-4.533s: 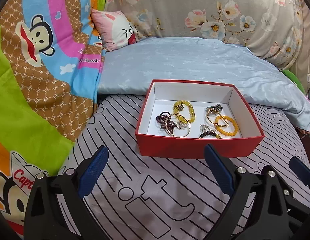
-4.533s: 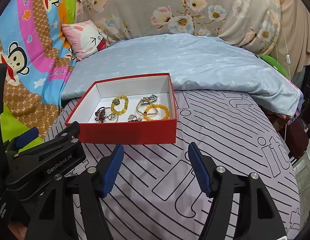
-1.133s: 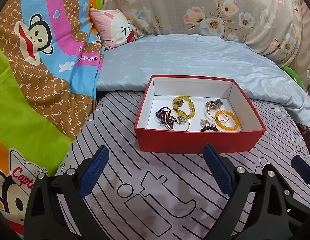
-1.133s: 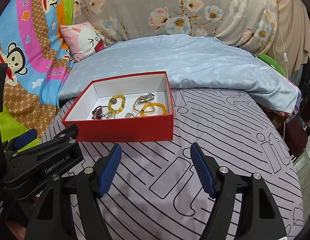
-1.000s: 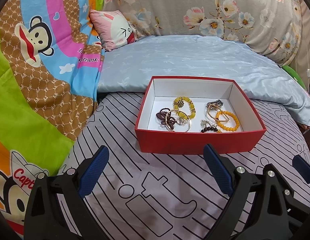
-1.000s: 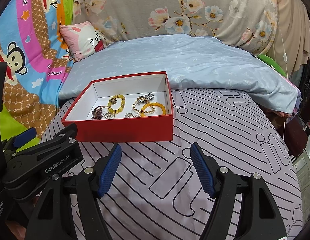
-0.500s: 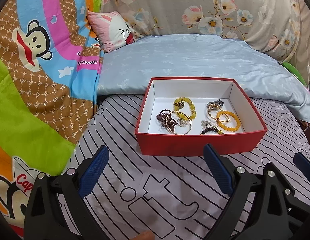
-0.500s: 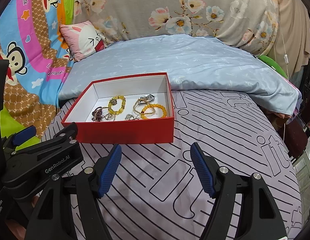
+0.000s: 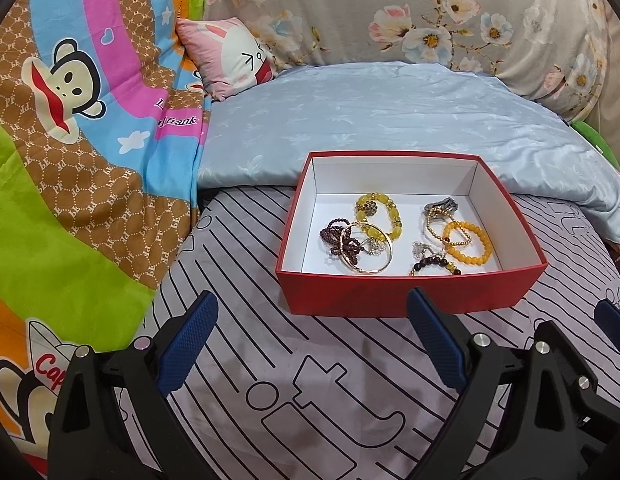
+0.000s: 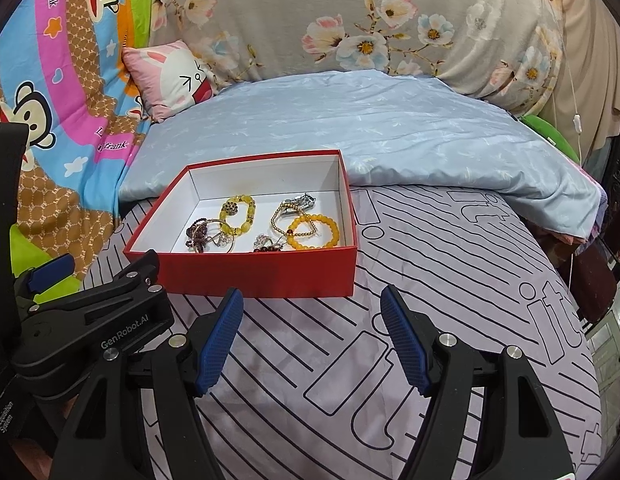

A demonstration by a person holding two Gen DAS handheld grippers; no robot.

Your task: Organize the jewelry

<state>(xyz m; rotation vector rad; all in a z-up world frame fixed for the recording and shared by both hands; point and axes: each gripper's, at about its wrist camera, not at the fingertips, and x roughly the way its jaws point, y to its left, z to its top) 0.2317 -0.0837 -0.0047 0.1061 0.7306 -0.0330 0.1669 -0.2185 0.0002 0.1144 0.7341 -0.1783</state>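
A red box [image 9: 406, 295] [image 10: 262, 274] with a white inside sits on the striped bedsheet. It holds several pieces of jewelry: a yellow bead bracelet [image 9: 379, 217] [image 10: 238, 213], an orange bead bracelet [image 9: 468, 243] [image 10: 313, 232], a gold bangle [image 9: 366, 251] over dark purple beads, and a gold chain [image 10: 279, 216]. My left gripper [image 9: 312, 344] stands open just in front of the box, nothing between its fingers. My right gripper [image 10: 312, 334] is open too, before the box's near right corner, empty. The left gripper's black body [image 10: 90, 320] shows at the right wrist view's left edge.
A folded pale blue quilt [image 9: 390, 120] lies right behind the box. A pink rabbit pillow [image 9: 226, 56] and a floral bolster [image 10: 350, 20] are at the back. A bright cartoon monkey blanket [image 9: 70, 140] rises on the left. The bed's edge drops off at right [image 10: 582, 264].
The box has drifted a little higher and rightward in the left wrist view over the last second. The right wrist view stays nearly the same. Both grippers keep their openings.
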